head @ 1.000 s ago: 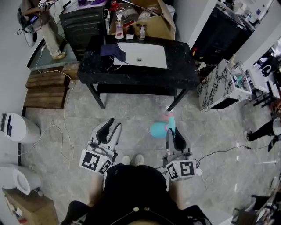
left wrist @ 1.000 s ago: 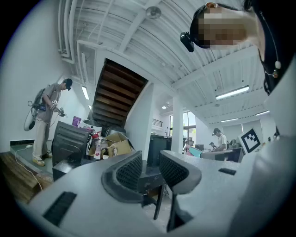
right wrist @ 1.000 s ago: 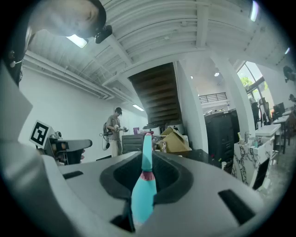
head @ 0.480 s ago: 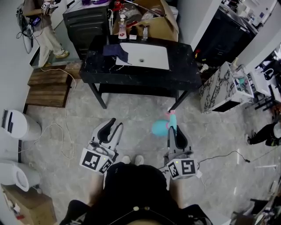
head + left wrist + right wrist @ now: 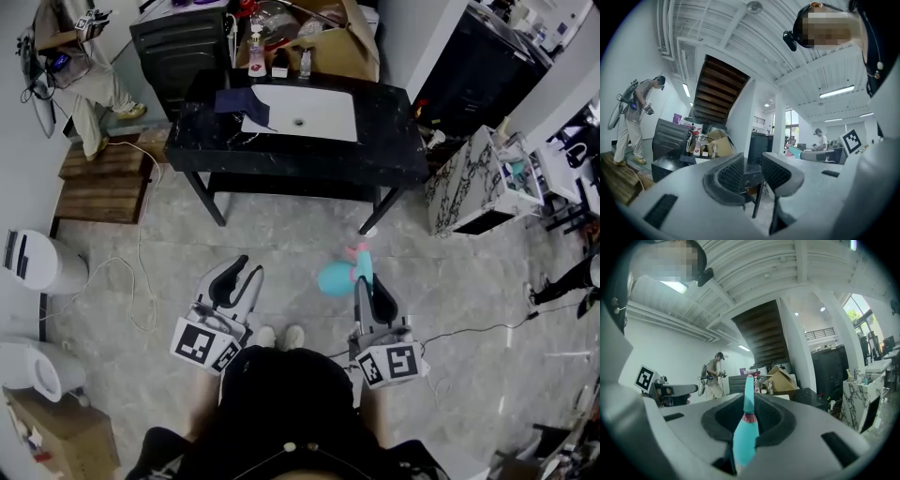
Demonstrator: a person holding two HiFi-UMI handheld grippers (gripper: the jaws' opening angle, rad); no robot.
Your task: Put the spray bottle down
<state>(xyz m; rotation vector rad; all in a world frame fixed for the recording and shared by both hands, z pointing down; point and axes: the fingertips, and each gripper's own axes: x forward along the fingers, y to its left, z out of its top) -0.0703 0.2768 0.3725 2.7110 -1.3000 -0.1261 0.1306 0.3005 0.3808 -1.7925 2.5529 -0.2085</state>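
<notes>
The right gripper (image 5: 364, 284) carries a teal plastic spray bottle with a pink collar (image 5: 336, 277). Its jaws are closed partway on the bottle, whose round body bulges to their left above the stone floor. The left gripper (image 5: 238, 274) has its jaws narrowly parted, with nothing between its pads. The carry looks under way. Next, the bottle likely needs bringing to the black marble-topped washstand (image 5: 309, 159) ahead of both jaws, setting down upright, then releasing.

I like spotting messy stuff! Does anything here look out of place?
A dark cloth lies crumpled over a corner of the white sink on the black table, and a loose cable snakes across the floor. The spray bottle isn't spilled; the right gripper holds it.
</notes>
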